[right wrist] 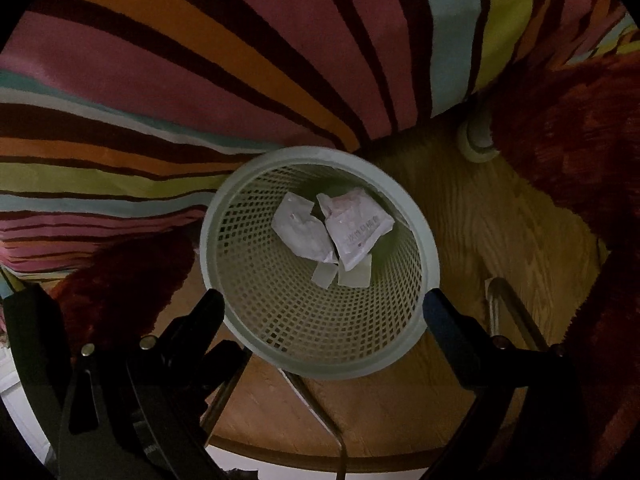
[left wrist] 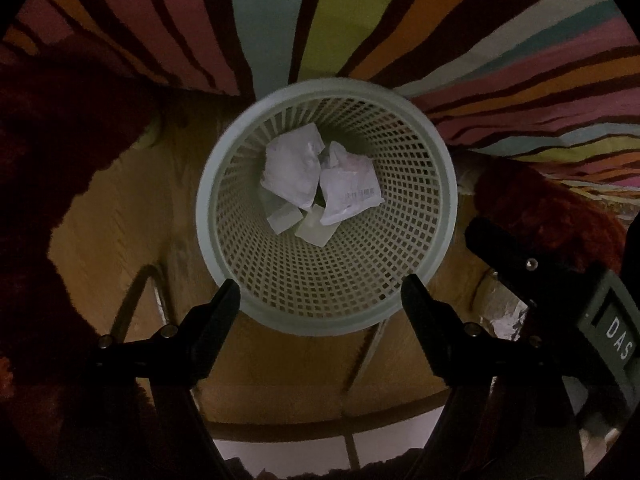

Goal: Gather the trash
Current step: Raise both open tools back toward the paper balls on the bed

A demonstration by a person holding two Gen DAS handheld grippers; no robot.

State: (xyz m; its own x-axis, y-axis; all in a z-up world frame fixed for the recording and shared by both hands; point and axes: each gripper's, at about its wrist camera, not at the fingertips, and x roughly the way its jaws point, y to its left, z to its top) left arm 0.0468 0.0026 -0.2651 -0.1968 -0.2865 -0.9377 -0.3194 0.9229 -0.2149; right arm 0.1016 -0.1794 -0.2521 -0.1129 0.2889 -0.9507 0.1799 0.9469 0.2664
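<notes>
Around your mesh basket (left wrist: 326,312): striped fabric (left wrist: 272,20) at 12 o'clock, red shag rug (left wrist: 52,152) at 9 (wood floor beneath). The basket stands upright, mouth up, crumpled papers (left wrist: 316,180) inside. Left gripper (left wrist: 320,292) and right gripper (right wrist: 322,300) are released, empty.

both wrists — steeply downward, near | shared — mesh basket (left wrist: 436,184)

A pale green mesh wastebasket (left wrist: 326,208) fills the middle of the frame, seen from straight above, with crumpled white wrappers (left wrist: 320,184) lying at its bottom. The left tool (left wrist: 320,300) hangs over its near rim, jaws spread wide with nothing between them. A striped cloth (left wrist: 280,20) spans the top; wood floor (left wrist: 120,220) surrounds the basket.
</notes>
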